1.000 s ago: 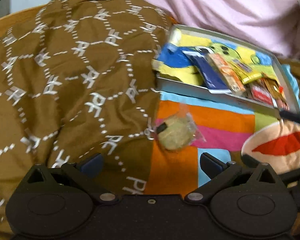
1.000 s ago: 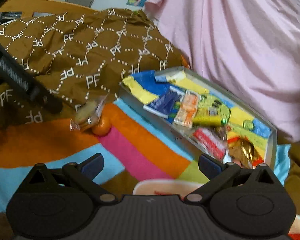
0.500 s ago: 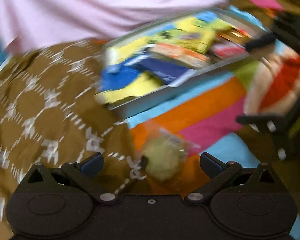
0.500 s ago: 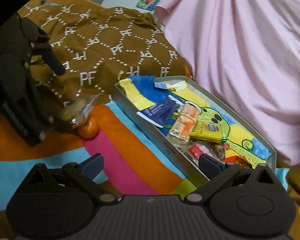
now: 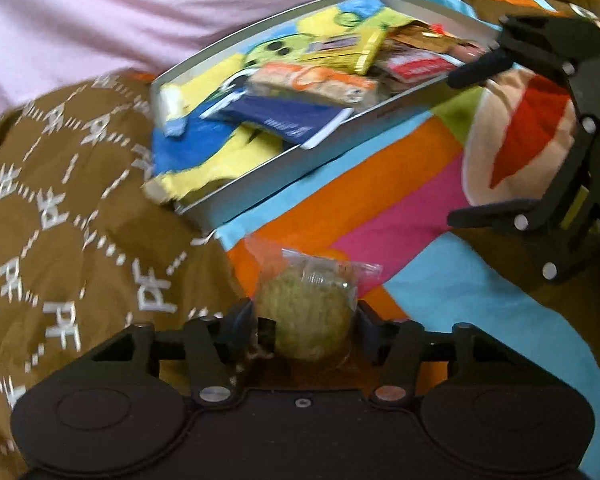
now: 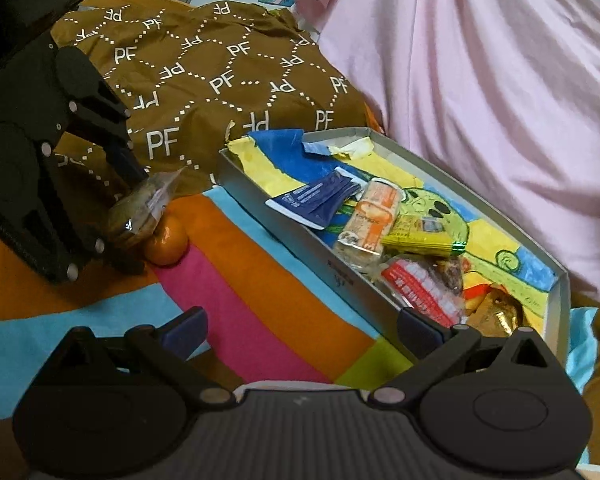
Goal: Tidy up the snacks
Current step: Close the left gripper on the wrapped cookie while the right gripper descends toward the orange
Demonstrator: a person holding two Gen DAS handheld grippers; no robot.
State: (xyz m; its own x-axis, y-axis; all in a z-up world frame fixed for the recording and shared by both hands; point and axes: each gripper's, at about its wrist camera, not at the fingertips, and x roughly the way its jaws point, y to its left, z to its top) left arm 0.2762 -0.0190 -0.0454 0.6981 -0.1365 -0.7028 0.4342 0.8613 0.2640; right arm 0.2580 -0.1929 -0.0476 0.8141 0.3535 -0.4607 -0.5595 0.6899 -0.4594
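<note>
Your left tongs (image 5: 306, 314) are closed narrow on the wrapped cookie (image 5: 308, 316), low over the striped bed cover (image 5: 400, 216), with one orange (image 6: 167, 240) touching the packet underneath. You could lose the cookie if the slick wrapper slides, or roll the orange off as you lift. Further right, the one tray (image 6: 332, 268) holds roughly six packets, overlapping, so the count is unsure. Your right tongs (image 6: 300, 330) hang wide and empty.
</note>
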